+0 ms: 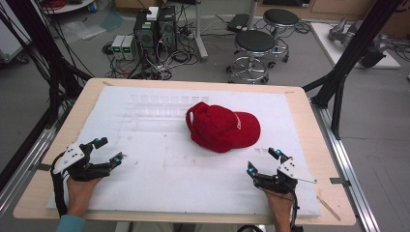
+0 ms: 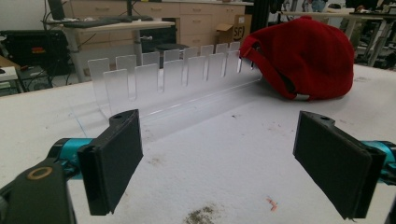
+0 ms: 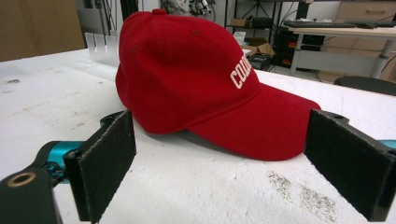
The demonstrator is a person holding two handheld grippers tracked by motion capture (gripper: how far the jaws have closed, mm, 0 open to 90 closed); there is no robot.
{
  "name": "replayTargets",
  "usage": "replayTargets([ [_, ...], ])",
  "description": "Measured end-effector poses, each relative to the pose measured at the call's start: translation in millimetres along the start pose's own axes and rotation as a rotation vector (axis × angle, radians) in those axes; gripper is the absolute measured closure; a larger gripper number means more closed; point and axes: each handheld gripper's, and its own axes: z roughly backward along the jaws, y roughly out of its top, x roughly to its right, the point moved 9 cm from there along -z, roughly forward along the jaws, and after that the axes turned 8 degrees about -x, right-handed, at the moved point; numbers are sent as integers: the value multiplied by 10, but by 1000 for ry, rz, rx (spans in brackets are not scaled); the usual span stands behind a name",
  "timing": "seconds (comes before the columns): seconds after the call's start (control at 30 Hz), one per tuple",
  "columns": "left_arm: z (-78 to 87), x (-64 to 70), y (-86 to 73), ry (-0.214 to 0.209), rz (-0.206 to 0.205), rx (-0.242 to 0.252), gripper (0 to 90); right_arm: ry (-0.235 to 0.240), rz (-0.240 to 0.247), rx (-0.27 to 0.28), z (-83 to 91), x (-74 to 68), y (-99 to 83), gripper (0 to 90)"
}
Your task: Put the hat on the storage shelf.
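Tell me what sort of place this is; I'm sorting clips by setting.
Probably a robotics lab or workshop. Computer towers with tangled cables stand on the floor, rolling stools sit beyond the foam-topped table, and black frame struts flank it.

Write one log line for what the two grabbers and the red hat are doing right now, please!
left gripper: open, empty | right gripper: open, empty, facing cap's brim | red cap: on white mat, untouched | clear slotted rack: behind cap

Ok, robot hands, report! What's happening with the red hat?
Both grippers, left and right, open, holding nothing. Red cap untouched on white mat. Clear slotted rack behind it.
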Motion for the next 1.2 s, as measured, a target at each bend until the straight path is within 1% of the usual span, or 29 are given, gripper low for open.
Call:
replayTargets([
  [0.2, -4, 5, -1, 9, -8, -3, 157, 7, -7, 1, 4, -1, -1, 82],
  [0.37, -10, 9, -4, 19, -19, -12, 157, -1, 0, 4, 8, -5, 1, 82],
  [0.4, -18, 8, -6, 22, -15, -19, 157, 0, -4, 2, 4, 0, 1, 82],
  [0.5, -17, 9, -7, 23, -18, -19, 156, 2, -19, 0, 7, 2, -3, 82],
  [0.6, -14, 9, -3, 27, -16, -13, 156, -2, -13, 0, 6, 1, -3, 82],
  [0.77, -17, -4, -4, 28, -8, -18, 157, -6, -11, -3, -1, 8, -2, 82],
  [0.87, -30, -2, -9, 28, -12, -32, 157, -9, -8, -5, -7, 11, -2, 82],
  [0.9, -35, -5, -10, 32, -13, -35, 156, -10, -19, -12, -6, 11, -7, 82],
  [0.97, -39, -8, -11, 32, -11, -41, 156, -12, -16, -9, -8, 18, -3, 82],
  [1.03, -43, -24, -1, 25, 3, -40, 156, -9, -15, -10, -7, 14, -4, 82],
  [1.1, -41, -29, 8, 24, 3, -43, 155, -9, -15, -11, -8, 13, -4, 82],
  [1.2, -45, -25, 72, 8, 3, -45, 155, -8, -16, -10, -8, 14, -4, 82],
])
